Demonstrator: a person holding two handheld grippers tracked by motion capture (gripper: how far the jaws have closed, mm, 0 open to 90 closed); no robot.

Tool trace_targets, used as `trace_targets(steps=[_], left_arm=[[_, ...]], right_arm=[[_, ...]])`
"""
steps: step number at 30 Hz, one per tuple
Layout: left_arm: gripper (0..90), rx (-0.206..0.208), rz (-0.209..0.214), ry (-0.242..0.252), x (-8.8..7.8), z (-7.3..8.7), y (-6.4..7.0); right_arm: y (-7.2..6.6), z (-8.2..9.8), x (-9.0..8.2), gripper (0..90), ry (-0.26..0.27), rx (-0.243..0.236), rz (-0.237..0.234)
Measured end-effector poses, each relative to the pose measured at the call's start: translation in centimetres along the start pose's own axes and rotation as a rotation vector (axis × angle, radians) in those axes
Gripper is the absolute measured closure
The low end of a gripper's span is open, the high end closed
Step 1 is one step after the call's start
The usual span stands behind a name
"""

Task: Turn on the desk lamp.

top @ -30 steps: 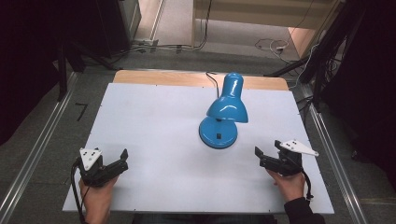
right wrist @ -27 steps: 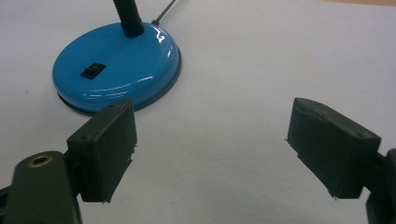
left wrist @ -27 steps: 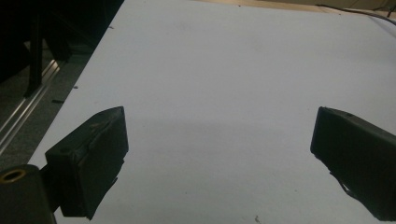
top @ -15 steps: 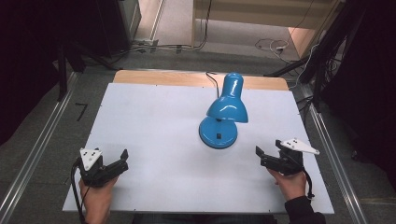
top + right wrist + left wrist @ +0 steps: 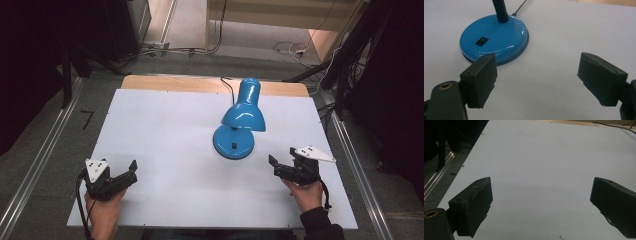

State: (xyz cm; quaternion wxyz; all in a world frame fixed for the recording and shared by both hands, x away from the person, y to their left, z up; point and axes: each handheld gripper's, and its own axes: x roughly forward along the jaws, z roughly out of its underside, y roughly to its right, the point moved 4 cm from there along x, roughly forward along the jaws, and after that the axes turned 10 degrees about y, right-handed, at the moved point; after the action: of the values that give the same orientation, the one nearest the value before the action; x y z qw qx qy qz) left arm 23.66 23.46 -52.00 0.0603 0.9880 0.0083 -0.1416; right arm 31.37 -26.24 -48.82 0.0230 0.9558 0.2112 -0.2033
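My right gripper (image 5: 281, 167) rests near the table (image 5: 165, 130) front, jaws wide and empty, aimed toward the blue desk lamp (image 5: 240, 120) standing mid-table, ready to approach. My left gripper (image 5: 125, 176) waits well apart, also wide.

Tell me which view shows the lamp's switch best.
The right gripper view: the black switch sits large and sharp on the blue base. In the high view it is only a small dark mark.

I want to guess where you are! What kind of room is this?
Probably a lab or workshop set up for recording. A white table stands between metal rails, cables trail over the floor, and a blue desk lamp waits between two hand-held grippers.
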Motion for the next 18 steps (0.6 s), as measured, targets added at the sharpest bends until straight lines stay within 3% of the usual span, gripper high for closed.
trace_targets(steps=[18], left_arm=[[5.1, -0.002, 0.002, -0.004, 0.0, 0.0, 0.0]], right_arm=[[-1.4, -0.1, 1.4, 14.4, -0.014, -0.013, -0.026]])
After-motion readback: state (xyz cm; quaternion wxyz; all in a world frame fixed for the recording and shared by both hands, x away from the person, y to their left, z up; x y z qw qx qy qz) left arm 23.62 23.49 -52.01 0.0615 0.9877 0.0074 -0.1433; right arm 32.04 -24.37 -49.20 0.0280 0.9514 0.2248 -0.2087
